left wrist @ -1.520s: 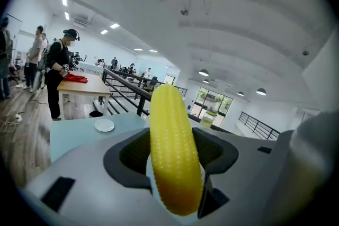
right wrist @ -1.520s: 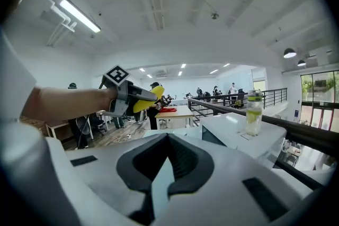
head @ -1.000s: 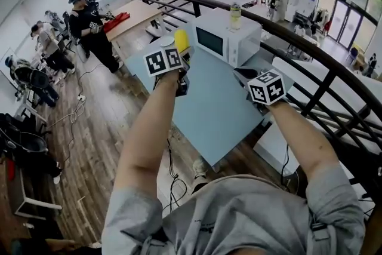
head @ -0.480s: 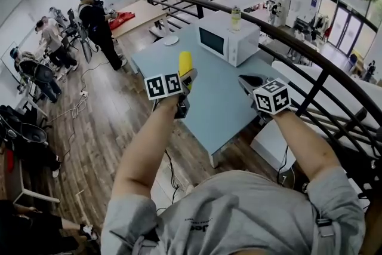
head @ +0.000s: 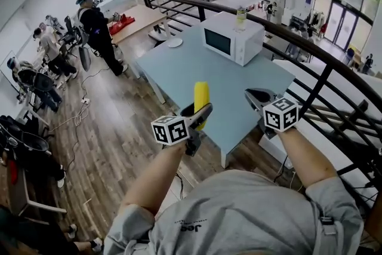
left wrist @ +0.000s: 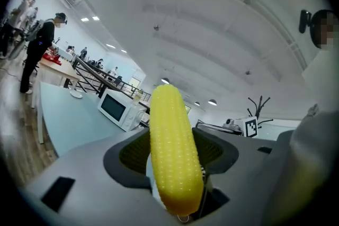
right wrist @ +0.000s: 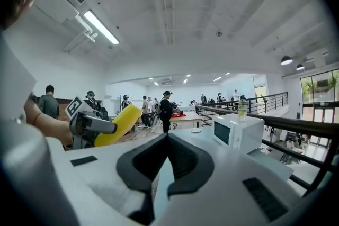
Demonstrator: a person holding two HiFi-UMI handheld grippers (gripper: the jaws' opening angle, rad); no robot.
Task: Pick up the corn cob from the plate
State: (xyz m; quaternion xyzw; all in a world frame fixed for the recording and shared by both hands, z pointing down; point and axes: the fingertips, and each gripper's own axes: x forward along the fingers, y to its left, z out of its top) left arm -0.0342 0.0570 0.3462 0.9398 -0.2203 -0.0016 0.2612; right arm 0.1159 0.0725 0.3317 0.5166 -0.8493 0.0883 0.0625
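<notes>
The yellow corn cob point(head: 201, 98) stands nearly upright in my left gripper point(head: 200, 114), which is shut on its lower part, above the near edge of the light blue table point(head: 197, 65). In the left gripper view the corn cob point(left wrist: 172, 151) fills the gap between the dark pads. The white plate point(head: 174, 42) lies bare at the table's far left corner. My right gripper point(head: 255, 96) hangs over the table's right near edge, its jaws together with nothing in them. In the right gripper view the corn cob point(right wrist: 121, 123) shows at the left.
A white microwave point(head: 233, 39) with a bottle point(head: 240, 17) on top stands at the table's far right. A black railing point(head: 322, 77) runs close behind and to the right. Several people point(head: 95, 27) stand by desks at the left on the wooden floor.
Both grippers have drawn back toward me, lower in the head view, away from the plate and the microwave. The left one still carries the corn cob.
</notes>
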